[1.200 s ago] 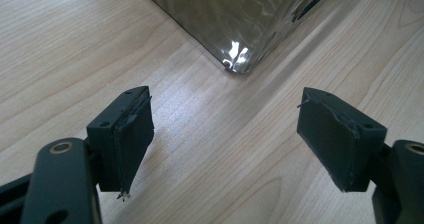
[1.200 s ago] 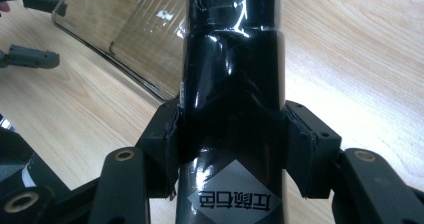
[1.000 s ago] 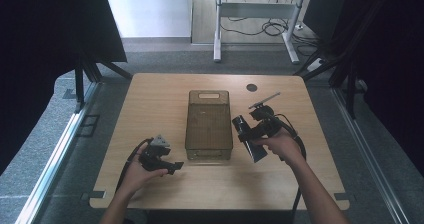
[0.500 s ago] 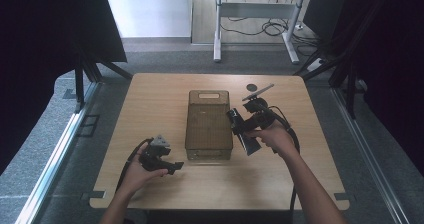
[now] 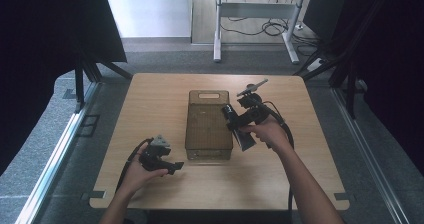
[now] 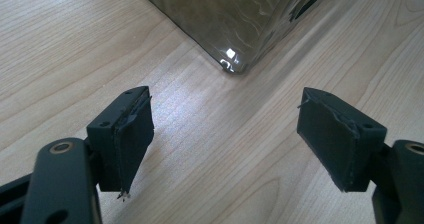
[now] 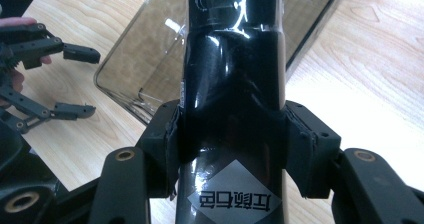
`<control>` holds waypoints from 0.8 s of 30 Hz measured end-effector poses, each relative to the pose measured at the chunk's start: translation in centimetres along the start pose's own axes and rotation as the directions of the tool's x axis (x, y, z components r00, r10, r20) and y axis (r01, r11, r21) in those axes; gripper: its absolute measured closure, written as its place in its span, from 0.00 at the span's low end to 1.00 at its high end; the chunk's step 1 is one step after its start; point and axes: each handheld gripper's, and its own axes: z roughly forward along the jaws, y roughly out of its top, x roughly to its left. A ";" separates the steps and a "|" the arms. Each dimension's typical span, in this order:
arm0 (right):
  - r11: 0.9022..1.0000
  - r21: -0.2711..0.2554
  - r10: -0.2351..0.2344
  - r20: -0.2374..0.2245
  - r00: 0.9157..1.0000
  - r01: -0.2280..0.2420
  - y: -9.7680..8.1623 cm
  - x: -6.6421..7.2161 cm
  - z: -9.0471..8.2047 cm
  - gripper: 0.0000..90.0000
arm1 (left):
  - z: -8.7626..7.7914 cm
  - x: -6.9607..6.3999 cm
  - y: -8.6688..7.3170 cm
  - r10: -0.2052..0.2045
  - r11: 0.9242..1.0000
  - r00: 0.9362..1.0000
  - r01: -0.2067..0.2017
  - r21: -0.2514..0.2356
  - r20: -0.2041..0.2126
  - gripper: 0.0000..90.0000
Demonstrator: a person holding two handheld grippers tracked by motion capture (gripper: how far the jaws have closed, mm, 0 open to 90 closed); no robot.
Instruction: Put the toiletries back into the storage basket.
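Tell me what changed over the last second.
The right gripper, shut on the black bottle, carried it left from beside the clear bin until the bottle's far end hung over the bin's right edge. The left gripper, jaws open, and the bin stayed put.

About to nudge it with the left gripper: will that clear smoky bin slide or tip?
The translucent plastic bin looks empty, thin-walled and low, so it is probably light. Its broad flat base on the smooth wooden table suggests sliding, not tipping. The open left gripper faces a rounded corner, so it may swivel.
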 end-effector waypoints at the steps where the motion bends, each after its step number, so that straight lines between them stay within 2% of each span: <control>1: 1.000 -0.005 -0.008 0.006 1.000 0.008 0.1 0.2 0.0 0.51 | 0.0 0.0 0.0 0.004 1.000 1.000 -0.004 0.000 0.000 0.25; 12: 1.000 0.006 -0.017 -0.024 1.000 0.018 1.9 1.1 0.9 0.51 | -0.2 0.0 0.0 0.000 1.000 1.000 0.000 -0.006 0.002 0.25; 24: 1.000 0.024 0.009 -0.025 1.000 -0.009 3.7 1.4 2.3 0.51 | -0.1 -0.1 0.1 0.009 1.000 1.000 -0.009 -0.006 0.007 0.25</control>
